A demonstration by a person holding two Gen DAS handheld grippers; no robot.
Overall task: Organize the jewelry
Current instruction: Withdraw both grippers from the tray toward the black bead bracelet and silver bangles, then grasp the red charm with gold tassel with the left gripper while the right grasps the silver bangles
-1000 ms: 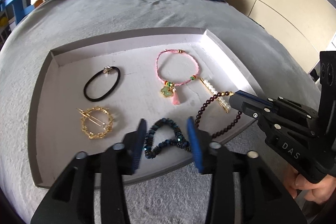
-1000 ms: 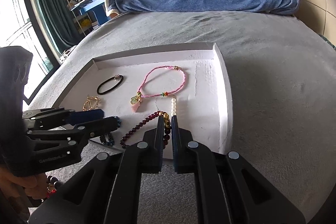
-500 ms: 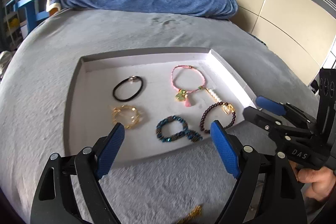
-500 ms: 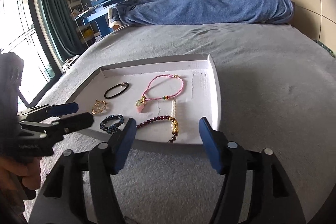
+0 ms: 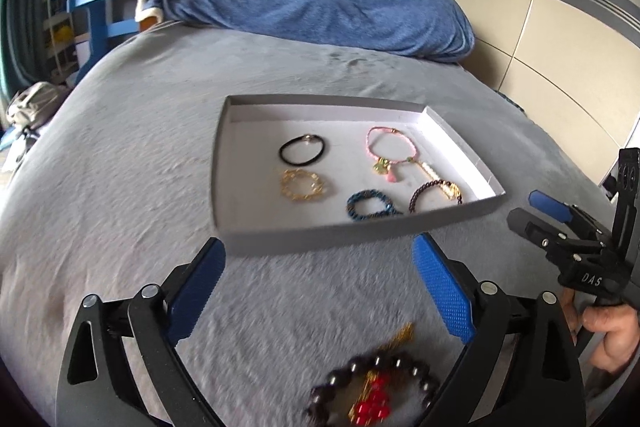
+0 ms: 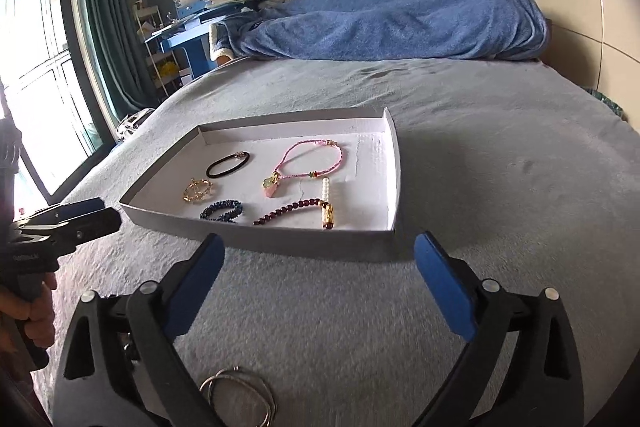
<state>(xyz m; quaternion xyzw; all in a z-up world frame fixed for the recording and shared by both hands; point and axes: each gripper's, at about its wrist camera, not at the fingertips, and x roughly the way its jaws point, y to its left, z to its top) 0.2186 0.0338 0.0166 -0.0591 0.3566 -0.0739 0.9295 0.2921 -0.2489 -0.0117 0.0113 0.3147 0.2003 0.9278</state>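
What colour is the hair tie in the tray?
Black, with a small metal clasp. The hair tie shows best in the left wrist view, at the tray's far left.

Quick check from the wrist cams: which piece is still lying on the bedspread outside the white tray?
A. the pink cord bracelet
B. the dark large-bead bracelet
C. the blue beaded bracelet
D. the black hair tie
B: the dark large-bead bracelet lies on the grey bedspread, nearer than the white tray.

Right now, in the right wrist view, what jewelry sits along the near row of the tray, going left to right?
Gold ring-shaped piece → blue beaded bracelet → dark red beaded bracelet, all inside the white tray.
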